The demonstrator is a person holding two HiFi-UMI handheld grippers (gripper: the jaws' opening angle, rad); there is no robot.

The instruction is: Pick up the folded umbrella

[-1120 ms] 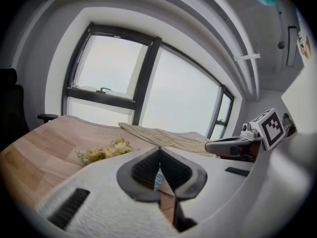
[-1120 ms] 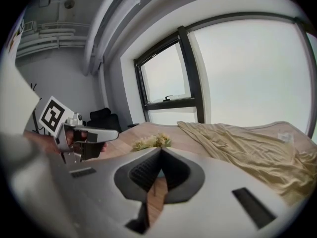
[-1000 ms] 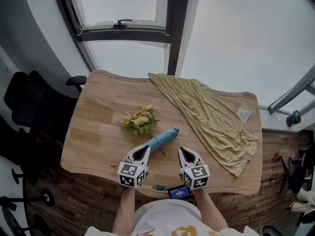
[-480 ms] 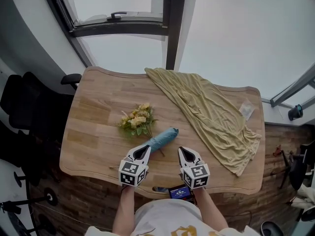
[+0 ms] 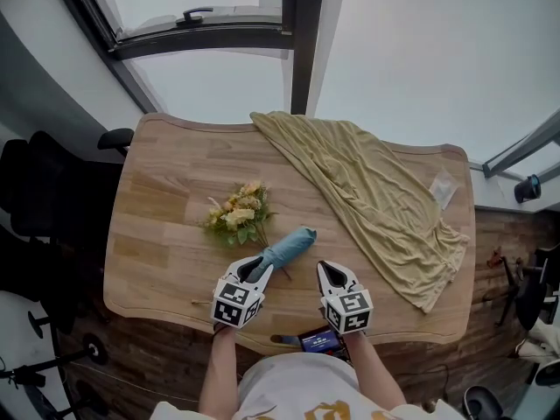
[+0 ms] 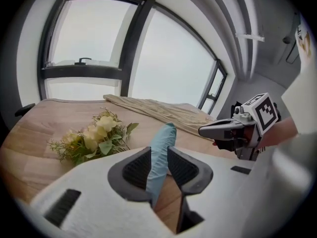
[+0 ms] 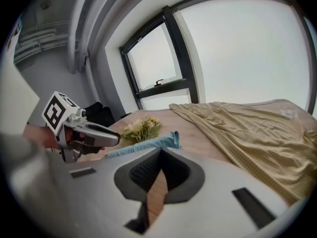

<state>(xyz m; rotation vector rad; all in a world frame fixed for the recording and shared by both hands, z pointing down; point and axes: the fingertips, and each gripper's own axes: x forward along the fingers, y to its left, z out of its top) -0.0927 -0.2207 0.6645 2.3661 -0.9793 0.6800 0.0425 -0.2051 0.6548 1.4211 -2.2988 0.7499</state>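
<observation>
Starting at the far left, a black office chair (image 5: 52, 191) is seen beside a wooden table (image 5: 166, 208), viewed from above. A small bunch of yellow flowers (image 5: 234, 217) is laid on the wood left of centre.

Just below the flowers, the left gripper (image 5: 255, 269) is held low over the table's near edge. Its jaws have just been opening and are now parted a little. The near end of the folded umbrella (image 5: 287, 248) is seen in the gap between them, but a firm squeeze on it is not shown.

The umbrella is a slim, pale blue roll lying flat near the table's middle. It is angled away and to the right, with its far end close to the flower stems.

To its right, the right gripper (image 5: 328, 271) is held with its jaw tips together and nothing between them, apart from the umbrella.

Further right, a yellowish cloth (image 5: 367, 191) is draped diagonally across the table, and a small clear packet (image 5: 444, 186) is left near the far right edge.

The umbrella is judged to be light, with a stiff core under soft, somewhat slippery fabric. A hold across the thicker body, nearer the middle than the end, is likely to keep it level.
</observation>
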